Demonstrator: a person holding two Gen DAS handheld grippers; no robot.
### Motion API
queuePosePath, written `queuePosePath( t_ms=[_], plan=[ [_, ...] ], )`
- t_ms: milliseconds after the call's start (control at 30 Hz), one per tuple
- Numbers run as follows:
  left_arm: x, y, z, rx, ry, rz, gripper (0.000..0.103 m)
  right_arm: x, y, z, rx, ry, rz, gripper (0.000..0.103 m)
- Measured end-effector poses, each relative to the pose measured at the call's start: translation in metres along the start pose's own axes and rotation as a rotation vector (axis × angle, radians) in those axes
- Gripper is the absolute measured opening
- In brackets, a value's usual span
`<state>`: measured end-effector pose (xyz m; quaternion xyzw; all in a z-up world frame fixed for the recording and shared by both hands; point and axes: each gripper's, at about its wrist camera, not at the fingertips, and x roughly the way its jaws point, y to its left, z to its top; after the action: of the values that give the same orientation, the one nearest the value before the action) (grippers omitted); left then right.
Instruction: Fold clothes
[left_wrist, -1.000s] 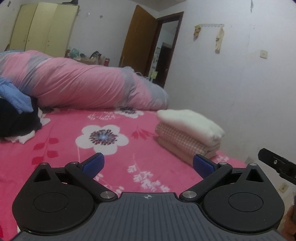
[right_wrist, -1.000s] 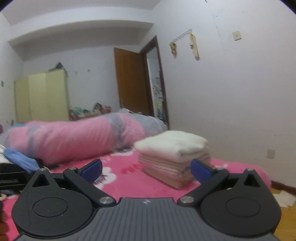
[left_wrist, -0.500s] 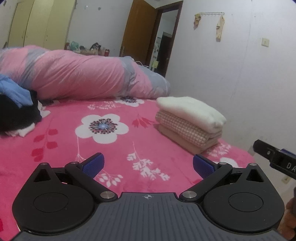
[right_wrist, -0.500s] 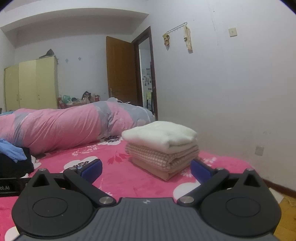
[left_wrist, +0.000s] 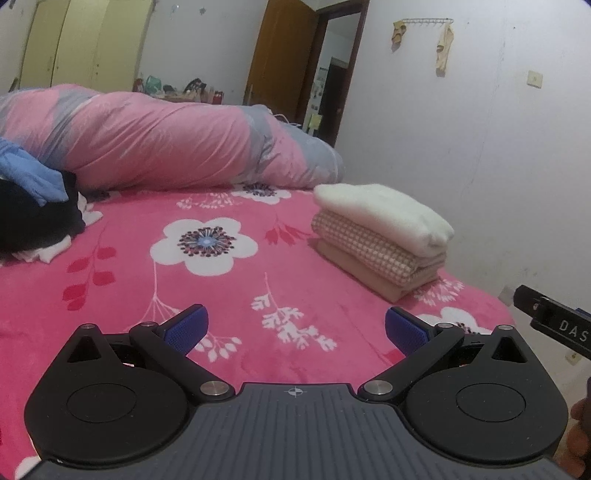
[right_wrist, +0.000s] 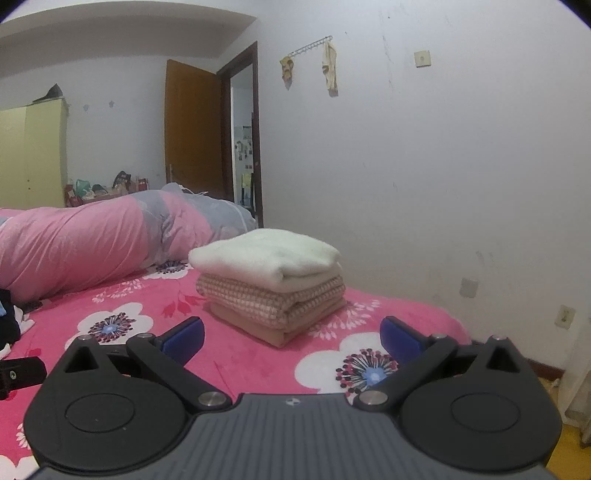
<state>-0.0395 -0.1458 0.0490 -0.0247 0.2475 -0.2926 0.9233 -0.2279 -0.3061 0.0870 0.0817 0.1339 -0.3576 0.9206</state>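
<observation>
Jaws of both our grippers stand wide apart and empty above the near edge of the bed (left_wrist: 122, 280). Our left gripper (left_wrist: 293, 328) hangs over the pink flowered blanket, its blue pads (left_wrist: 186, 326) clear of the cloth. Our right gripper (right_wrist: 291, 334) hangs nearer the bed's right edge, and a black part of it shows at the right border of the left view.

Just beyond the right gripper's gap sits the stack (right_wrist: 271, 286) of folded clothes, near the bed's right edge: a cream piece (left_wrist: 384, 216) on top, a checked piece (left_wrist: 364, 245) under it, a tan piece (left_wrist: 354, 267) at the bottom. The stack's edges line up roughly and it rests flat on the blanket.

At the bed's left edge lies an unfolded heap (left_wrist: 35, 218), black cloth with a blue piece (left_wrist: 26, 173) over it and white cloth beneath. Along the far edge lies a rolled quilt (left_wrist: 166, 140), pink and grey. Behind it we see a wardrobe (left_wrist: 81, 44) and an open door (left_wrist: 280, 59).
</observation>
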Motion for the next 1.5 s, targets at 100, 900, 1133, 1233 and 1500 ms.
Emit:
queuePosePath(
  t_ms=[100, 900, 1133, 1233, 1500],
  plan=[
    [0.000, -0.002, -0.002, 0.022, -0.017, -0.003, 0.103, -0.001, -0.006, 0.000, 0.025, -0.002, 0.046, 0.103],
    [0.008, -0.020, -0.011, 0.070, -0.001, 0.003, 0.103, 0.011, 0.003, -0.007, -0.054, 0.022, 0.010, 0.103],
    [0.021, -0.023, -0.016, 0.028, 0.055, -0.039, 0.103, 0.009, -0.002, -0.009, -0.054, 0.041, -0.013, 0.103],
    [0.026, -0.027, -0.019, 0.021, 0.069, -0.045, 0.103, 0.008, -0.006, -0.010, -0.062, 0.042, -0.034, 0.103],
    [0.030, -0.040, -0.022, 0.049, 0.080, -0.036, 0.103, 0.009, -0.012, -0.012, -0.075, 0.058, -0.063, 0.103]
  ],
)
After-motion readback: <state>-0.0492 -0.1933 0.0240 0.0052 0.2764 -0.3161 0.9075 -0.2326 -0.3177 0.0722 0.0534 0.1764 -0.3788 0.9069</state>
